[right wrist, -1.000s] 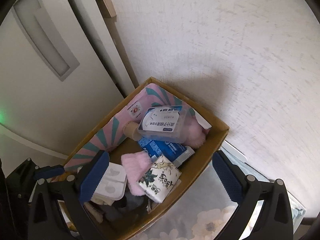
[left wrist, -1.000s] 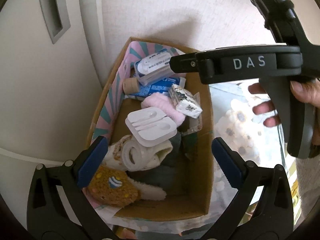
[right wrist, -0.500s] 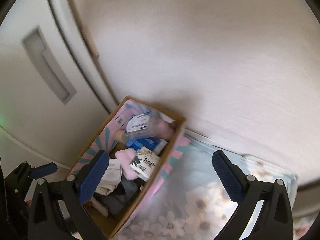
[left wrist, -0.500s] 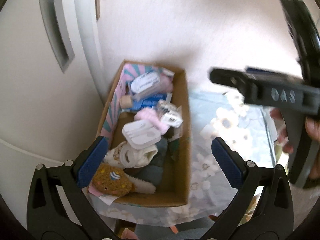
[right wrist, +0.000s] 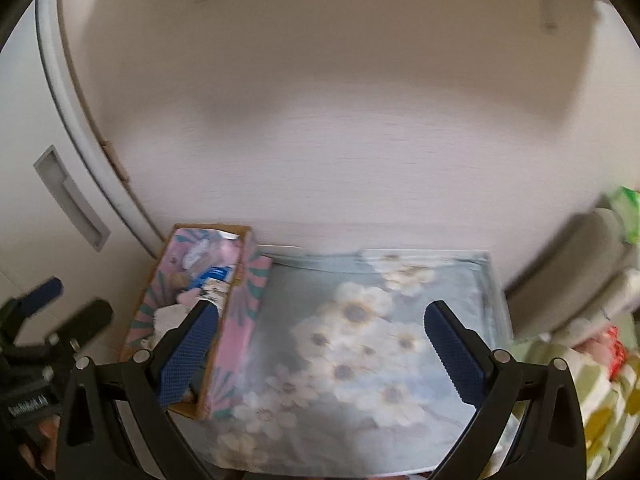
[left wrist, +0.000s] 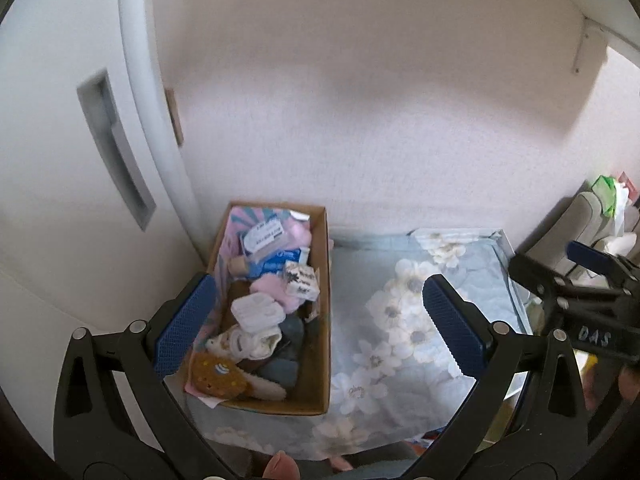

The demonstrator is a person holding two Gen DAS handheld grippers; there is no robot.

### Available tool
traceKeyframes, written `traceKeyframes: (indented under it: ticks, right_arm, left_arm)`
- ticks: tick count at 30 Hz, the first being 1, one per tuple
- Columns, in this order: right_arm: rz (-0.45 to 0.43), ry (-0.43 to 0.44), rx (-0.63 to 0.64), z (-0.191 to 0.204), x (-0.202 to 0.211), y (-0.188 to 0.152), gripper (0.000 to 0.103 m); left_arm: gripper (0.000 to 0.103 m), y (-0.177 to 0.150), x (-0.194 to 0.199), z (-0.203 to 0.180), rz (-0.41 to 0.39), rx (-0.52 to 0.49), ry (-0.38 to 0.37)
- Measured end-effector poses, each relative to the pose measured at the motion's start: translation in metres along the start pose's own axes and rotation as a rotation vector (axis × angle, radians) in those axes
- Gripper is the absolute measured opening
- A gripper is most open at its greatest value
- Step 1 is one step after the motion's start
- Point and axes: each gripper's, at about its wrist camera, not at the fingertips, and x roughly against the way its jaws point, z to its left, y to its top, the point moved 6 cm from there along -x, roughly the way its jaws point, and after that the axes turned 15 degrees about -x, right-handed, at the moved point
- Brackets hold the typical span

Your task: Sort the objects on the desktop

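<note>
Both grippers have pulled well back from the cardboard box (left wrist: 280, 312), which now looks small where a second ago it filled each view.

Left wrist view: the left gripper (left wrist: 316, 328) hangs with jaws spread wide, holding nothing. The box sits at about 7 o'clock on the floral cloth (left wrist: 404, 332), against the white cabinet (left wrist: 72, 200), packed with a white case (left wrist: 258, 312), a tissue packet (left wrist: 303, 283), a pink fluffy item (left wrist: 276, 292) and a brown cookie plush (left wrist: 216, 372). At 3 o'clock the right gripper shows — too little to tell its jaws here.

Right wrist view, blurred: the right gripper (right wrist: 318, 344) is wide and empty; the box lies at 8 o'clock, cloth bare at centre.
</note>
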Motion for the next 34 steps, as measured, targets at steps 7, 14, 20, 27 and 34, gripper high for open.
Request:
traceKeyframes:
  ticks: [7, 14, 20, 27, 34]
  right_arm:
    - [-0.07, -0.058, -0.024, -0.023, 0.028, -0.011, 0.103]
    - [-0.092, -0.072, -0.037, -0.031, 0.036, -0.02, 0.103]
    - [-0.1, -0.072, -0.033, -0.031, 0.04, -0.021, 0.103]
    - [-0.104, -0.08, -0.02, -0.028, 0.04, -0.022, 0.103]
    - [-0.096, -0.075, -0.014, -0.028, 0.04, -0.023, 0.103]
  left_arm:
    - [0.103, 0.006, 0.014, -0.023, -0.028, -0.045, 0.044]
    - [0.103, 0.005, 0.019, -0.037, -0.028, -0.055, 0.049]
    - [0.103, 0.004, 0.023, -0.046, -0.029, -0.06, 0.041]
    - [0.103, 0.003, 0.024, -0.044, -0.025, -0.042, 0.047]
    - [0.103, 0.004, 0.026, -0.039, -0.025, -0.041, 0.061]
